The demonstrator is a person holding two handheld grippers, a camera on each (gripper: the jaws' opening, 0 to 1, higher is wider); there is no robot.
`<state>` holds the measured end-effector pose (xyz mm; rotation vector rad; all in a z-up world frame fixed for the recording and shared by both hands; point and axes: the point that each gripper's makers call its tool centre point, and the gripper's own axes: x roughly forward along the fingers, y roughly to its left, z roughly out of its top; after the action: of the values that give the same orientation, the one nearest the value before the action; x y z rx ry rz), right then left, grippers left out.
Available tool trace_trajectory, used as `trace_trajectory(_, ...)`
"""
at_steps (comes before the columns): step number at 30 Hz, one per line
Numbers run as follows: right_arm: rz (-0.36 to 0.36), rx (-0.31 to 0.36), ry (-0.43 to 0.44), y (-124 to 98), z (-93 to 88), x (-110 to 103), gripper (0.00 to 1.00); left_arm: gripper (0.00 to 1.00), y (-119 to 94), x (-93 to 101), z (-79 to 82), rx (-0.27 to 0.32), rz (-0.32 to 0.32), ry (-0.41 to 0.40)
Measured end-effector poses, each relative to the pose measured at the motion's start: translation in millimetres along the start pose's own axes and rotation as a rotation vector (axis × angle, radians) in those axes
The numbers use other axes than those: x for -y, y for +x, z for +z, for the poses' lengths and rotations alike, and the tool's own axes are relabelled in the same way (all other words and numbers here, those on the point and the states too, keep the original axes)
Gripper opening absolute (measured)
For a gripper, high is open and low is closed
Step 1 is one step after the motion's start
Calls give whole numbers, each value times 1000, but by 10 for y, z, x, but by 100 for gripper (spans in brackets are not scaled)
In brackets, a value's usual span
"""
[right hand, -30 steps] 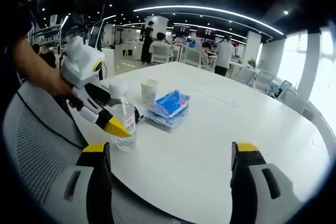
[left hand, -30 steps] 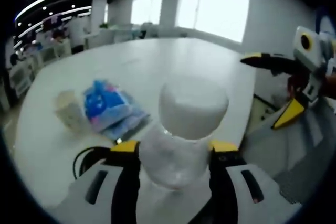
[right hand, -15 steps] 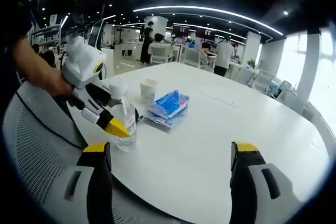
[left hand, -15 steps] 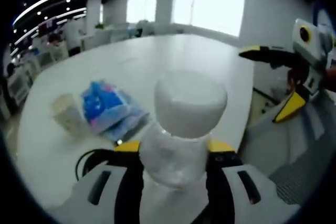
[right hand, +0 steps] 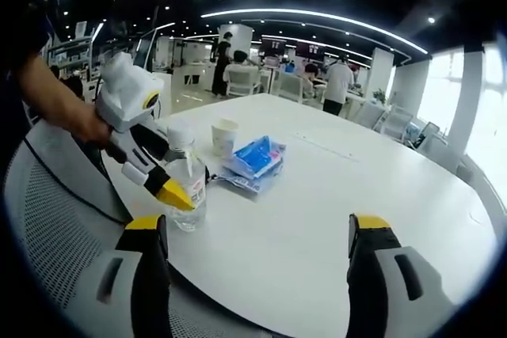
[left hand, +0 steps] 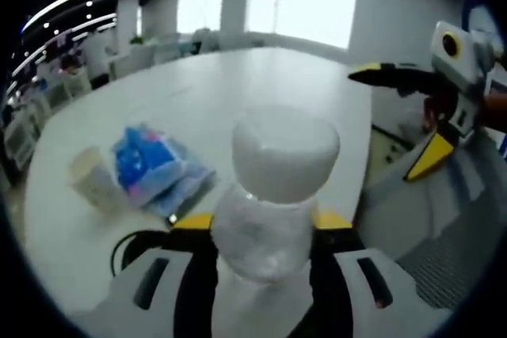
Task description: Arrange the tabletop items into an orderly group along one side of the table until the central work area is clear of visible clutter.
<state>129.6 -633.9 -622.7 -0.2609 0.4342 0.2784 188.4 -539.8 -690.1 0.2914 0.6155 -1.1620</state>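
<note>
A clear plastic bottle (left hand: 269, 195) with a white cap stands upright on the white table (left hand: 238, 85), and my left gripper (left hand: 261, 223) is shut on its neck. In the right gripper view the same bottle (right hand: 186, 184) stands near the table's near left edge with the left gripper (right hand: 170, 187) around it. A blue packet (left hand: 154, 168) and a paper cup (left hand: 91, 180) lie just beyond the bottle. My right gripper (right hand: 257, 231) is open over the table's near edge, holding nothing; it also appears as the right gripper (left hand: 412, 120) at the right of the left gripper view.
The blue packet (right hand: 255, 160) and paper cup (right hand: 224, 136) sit left of the table's (right hand: 356, 187) middle. A mesh chair back (right hand: 47, 219) stands at the near left. People and desks fill the room behind. A black cable (left hand: 127, 235) lies by the bottle.
The left gripper has drifted slightly with the bottle still in it; the packet and cup slid a little left in its view. The right gripper has held still.
</note>
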Motion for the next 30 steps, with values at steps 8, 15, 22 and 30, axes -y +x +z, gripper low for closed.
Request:
trace_trajectory(8,-2,0,1,-3,-2,5,95,41,-34,3,31,-2,-25,25)
trace_trajectory(15,1,-2,1,-4,-4,0,95,41,-130,-91,152,17,-30,6)
trace_trajectory(22,3,-4,-1,0,-6,-3,95,41,-272,-238,274,42,-18,-10)
trace_trajectory(30,5,-7,-2,2,-10,-4,95,41,-392,-395,326,53,-9,-10)
